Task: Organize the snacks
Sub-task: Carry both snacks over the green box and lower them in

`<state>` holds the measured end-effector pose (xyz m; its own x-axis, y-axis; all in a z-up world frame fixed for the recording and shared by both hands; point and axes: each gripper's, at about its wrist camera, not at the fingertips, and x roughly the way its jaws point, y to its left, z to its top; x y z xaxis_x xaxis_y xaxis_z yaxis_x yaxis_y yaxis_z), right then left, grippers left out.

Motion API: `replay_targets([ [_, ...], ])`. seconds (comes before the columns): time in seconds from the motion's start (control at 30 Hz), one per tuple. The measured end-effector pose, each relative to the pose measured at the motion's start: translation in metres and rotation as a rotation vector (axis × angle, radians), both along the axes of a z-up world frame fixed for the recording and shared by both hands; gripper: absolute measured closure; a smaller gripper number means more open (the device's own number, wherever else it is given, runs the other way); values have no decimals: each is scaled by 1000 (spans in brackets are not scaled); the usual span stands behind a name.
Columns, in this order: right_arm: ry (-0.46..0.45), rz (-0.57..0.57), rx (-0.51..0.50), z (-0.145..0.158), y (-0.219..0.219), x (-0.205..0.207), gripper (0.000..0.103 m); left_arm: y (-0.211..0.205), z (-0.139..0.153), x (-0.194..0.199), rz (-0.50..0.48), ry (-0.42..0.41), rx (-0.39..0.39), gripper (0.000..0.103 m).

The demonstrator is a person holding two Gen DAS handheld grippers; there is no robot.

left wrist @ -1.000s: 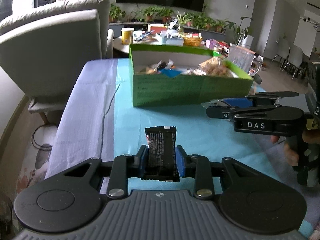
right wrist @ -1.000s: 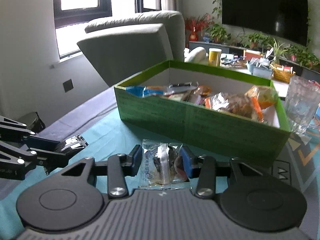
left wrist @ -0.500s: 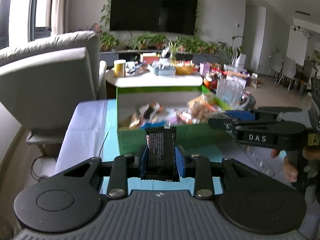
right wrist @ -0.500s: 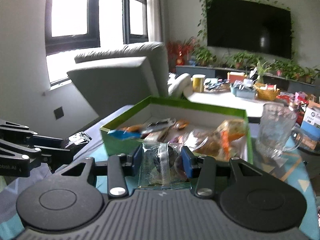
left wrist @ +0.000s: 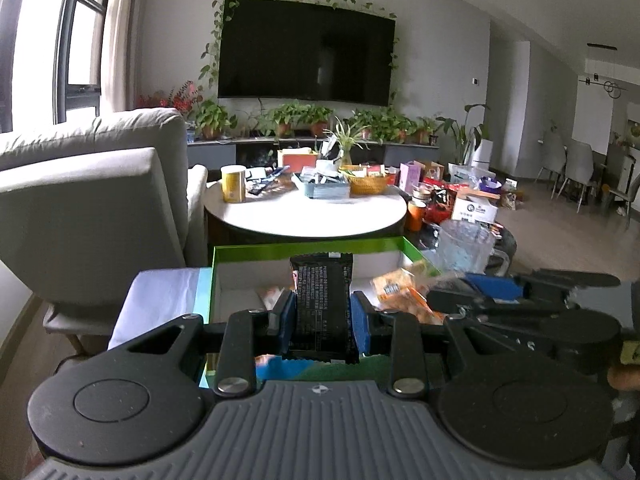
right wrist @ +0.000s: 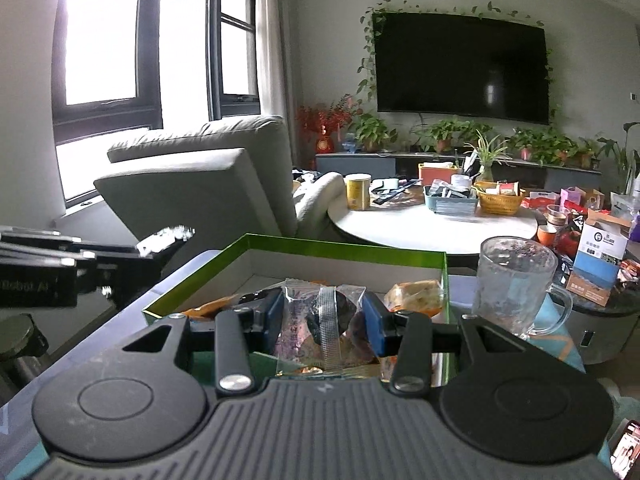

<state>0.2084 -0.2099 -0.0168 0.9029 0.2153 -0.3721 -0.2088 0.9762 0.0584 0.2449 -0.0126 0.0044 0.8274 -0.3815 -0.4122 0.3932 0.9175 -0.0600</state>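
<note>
We see the left gripper (left wrist: pixel 323 316) with its jaws pinching a black snack packet (left wrist: pixel 323 304), held upright over the near edge of the green box (left wrist: pixel 256 250). The right gripper (right wrist: pixel 322 322) has its jaws clamped on a clear wrapped snack (right wrist: pixel 320 324) above the same box (other snacks already lie inside). A glass mug (right wrist: pixel 514 284) stands just beside the box on the table (right wrist: pixel 556 344).

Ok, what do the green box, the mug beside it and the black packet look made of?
Green box: likely cardboard, thin flat walls, matte white inside. Mug: clear glass or plastic, textured wall, see-through. Black packet: probably plastic film, crimped serrated end, fine print.
</note>
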Motion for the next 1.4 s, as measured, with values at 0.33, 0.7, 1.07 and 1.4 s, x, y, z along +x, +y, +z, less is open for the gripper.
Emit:
replay_targets([
  [0.33,24,-24,-2,-5,-8,18,54,-14,-14,34,1,29,32,75],
  [0.7,51,-43,3,-11,-12,33,54,-19,-32,58,23,78,19,75],
  [1.07,71,-42,8,-14,-10,40,54,-20,-38,60,22,95,21,75],
  [1.4,84,-47,16,-16,-11,43,54,-20,-40,61,21,105,24,75],
])
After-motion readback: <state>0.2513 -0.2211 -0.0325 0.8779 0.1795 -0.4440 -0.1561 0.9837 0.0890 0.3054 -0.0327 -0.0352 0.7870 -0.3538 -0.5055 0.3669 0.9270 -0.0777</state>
